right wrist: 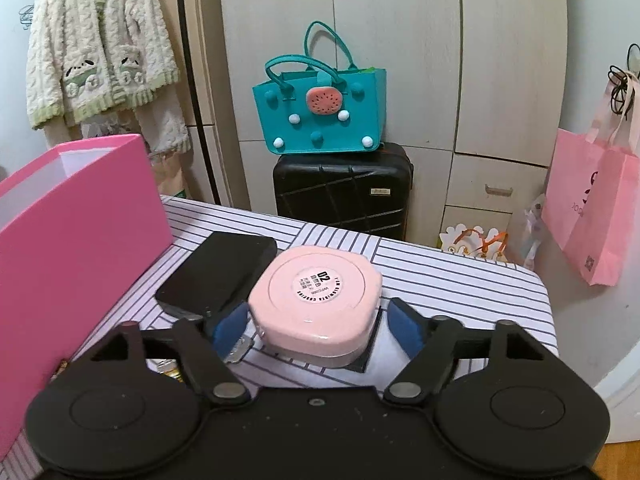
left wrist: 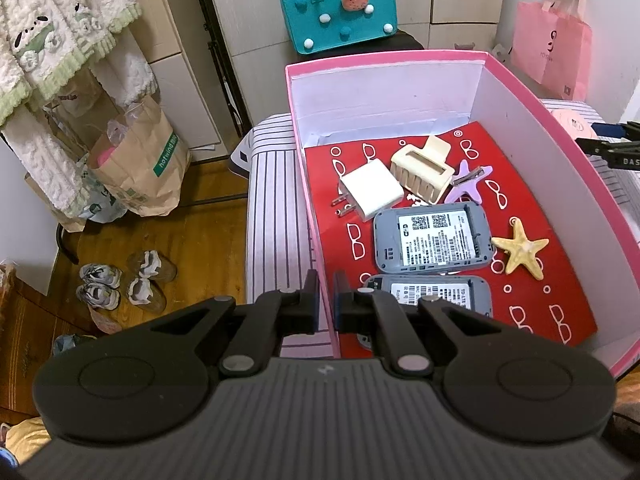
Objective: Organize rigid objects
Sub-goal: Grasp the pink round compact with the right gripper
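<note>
Charger [left wrist: 371, 191], hair claw [left wrist: 422, 172], two routers, starfish [left wrist: 520, 249] lying in box [left wrist: 540, 120]; compact [right wrist: 316, 300] sitting right of box, black case [right wrist: 218, 276] between them.

Left wrist over pink box [left wrist: 520, 92], right wrist beside it

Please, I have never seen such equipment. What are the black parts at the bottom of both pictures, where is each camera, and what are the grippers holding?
Each black part is a hand-held gripper carried by a person, with a camera looking along its fingers. The left hand-held gripper is shut on the wall of the pink box, which holds two grey devices, a white charger, a hair claw, a purple clip and a starfish. The right hand-held gripper is open around a pink compact case on the striped cloth, holding nothing. Beside the case lies a black box.
</note>
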`<action>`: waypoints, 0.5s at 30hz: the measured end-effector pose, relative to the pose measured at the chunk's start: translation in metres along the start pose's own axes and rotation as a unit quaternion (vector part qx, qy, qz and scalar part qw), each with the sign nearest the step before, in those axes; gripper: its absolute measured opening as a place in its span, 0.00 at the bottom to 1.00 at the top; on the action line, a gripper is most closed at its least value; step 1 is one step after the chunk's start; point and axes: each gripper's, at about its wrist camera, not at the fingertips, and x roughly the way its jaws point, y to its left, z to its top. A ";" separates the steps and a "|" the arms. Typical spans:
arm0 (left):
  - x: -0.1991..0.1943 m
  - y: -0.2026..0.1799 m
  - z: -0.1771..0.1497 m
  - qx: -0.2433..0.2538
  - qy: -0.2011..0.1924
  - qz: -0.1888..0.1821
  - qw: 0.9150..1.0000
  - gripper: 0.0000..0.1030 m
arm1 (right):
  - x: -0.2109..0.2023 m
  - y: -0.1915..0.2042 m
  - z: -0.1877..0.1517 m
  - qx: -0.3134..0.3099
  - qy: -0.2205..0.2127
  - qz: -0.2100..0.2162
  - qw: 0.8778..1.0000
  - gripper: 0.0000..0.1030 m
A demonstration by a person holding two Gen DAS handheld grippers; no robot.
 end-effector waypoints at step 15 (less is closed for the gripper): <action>-0.003 0.003 -0.003 0.003 -0.013 -0.011 1.000 0.06 | 0.033 -0.001 0.000 0.035 0.010 -0.016 0.999 0.83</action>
